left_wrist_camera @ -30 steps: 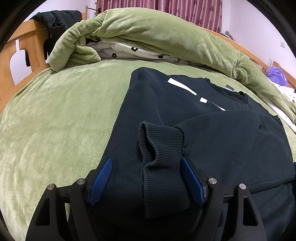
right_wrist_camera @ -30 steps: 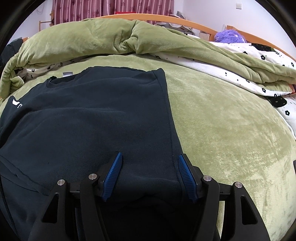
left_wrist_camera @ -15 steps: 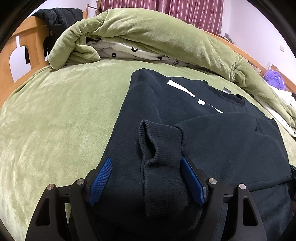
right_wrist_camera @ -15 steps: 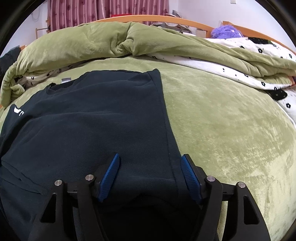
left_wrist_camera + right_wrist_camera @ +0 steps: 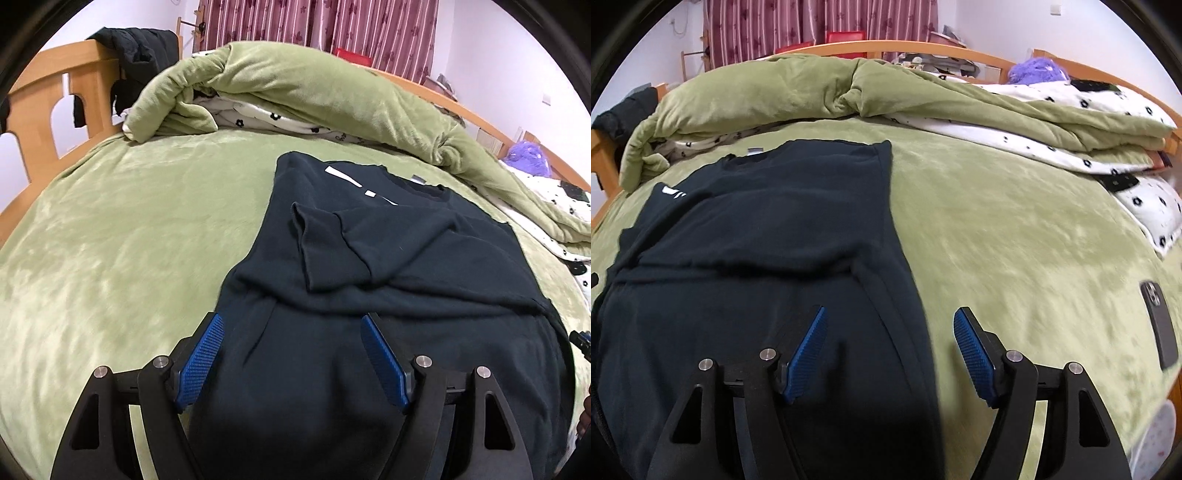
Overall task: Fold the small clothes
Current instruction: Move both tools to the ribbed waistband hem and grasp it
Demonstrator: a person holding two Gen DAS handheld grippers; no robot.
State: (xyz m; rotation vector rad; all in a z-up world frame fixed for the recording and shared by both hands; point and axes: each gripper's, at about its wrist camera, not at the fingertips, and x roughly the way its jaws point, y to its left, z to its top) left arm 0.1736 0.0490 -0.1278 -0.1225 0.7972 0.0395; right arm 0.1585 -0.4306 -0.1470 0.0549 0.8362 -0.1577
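left hand-held gripper [image 5: 291, 360] | right hand-held gripper [image 5: 890, 356] | black frames | blue textured pads | silver screws

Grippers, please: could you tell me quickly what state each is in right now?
Left gripper: open, holding nothing, above the dark sweatshirt.
Right gripper: open, holding nothing.

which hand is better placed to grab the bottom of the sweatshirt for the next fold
Left, probably. The open left gripper has the sweatshirt cloth between its fingers. The open right gripper straddles the sweatshirt's side edge, half over the green blanket.
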